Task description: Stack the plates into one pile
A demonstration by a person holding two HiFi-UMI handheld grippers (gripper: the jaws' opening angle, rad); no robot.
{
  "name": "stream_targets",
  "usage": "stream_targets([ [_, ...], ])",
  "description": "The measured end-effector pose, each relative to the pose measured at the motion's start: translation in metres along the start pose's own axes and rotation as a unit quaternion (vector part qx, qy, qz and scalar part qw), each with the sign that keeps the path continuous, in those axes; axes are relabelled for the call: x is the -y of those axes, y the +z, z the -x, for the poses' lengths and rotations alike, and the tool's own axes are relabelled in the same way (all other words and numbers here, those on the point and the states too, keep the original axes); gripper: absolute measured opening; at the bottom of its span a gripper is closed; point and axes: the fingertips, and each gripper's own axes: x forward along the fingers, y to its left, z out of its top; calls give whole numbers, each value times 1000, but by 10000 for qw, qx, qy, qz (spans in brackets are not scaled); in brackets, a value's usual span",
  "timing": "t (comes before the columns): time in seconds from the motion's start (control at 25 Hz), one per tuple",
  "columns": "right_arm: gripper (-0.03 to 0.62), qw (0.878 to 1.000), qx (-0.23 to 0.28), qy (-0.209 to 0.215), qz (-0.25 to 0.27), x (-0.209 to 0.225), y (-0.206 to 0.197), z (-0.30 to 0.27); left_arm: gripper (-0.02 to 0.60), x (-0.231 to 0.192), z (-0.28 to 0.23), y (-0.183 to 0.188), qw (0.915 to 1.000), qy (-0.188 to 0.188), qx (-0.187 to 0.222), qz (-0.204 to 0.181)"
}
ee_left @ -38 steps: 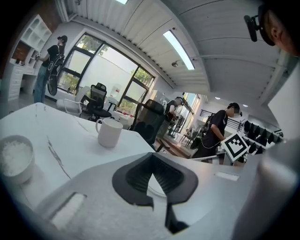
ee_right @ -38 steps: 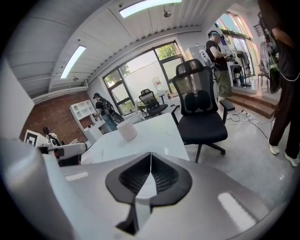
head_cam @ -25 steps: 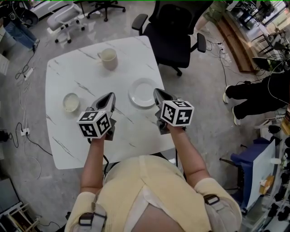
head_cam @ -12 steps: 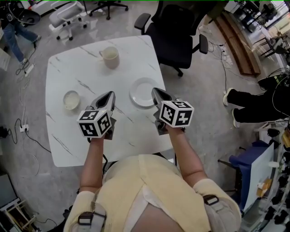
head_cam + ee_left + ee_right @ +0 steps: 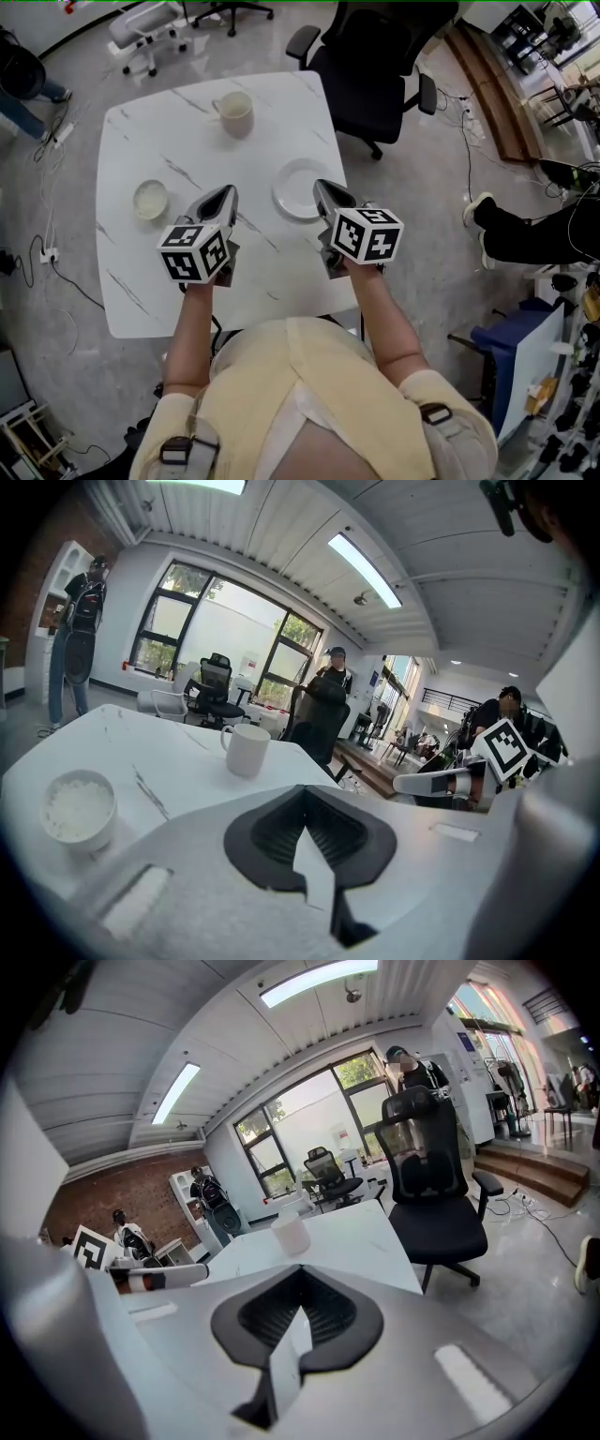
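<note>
A white plate (image 5: 292,192) lies on the white marble table (image 5: 187,141), right of centre. A small white dish (image 5: 150,199) (image 5: 78,808) with something pale in it sits near the left edge. My left gripper (image 5: 226,194) (image 5: 305,794) hovers over the table between the two, shut and empty. The tip of my right gripper (image 5: 322,187) (image 5: 302,1277), also shut and empty, hangs over the plate's right rim. In the right gripper view the plate is hidden under the gripper body.
A white mug (image 5: 234,112) (image 5: 247,749) (image 5: 291,1235) stands at the table's far side. A black office chair (image 5: 375,66) (image 5: 431,1176) is beyond the far right corner. A person's legs (image 5: 525,234) are on the floor to the right.
Neither gripper nor any dish has moved. Only the head view has drifted slightly.
</note>
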Motion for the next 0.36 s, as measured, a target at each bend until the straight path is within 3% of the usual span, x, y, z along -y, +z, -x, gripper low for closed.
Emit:
stream_targets([
  [0.36,2,10000,39,82,32,-8,3,0,0,-3,5,0,10000,53,7,-10],
])
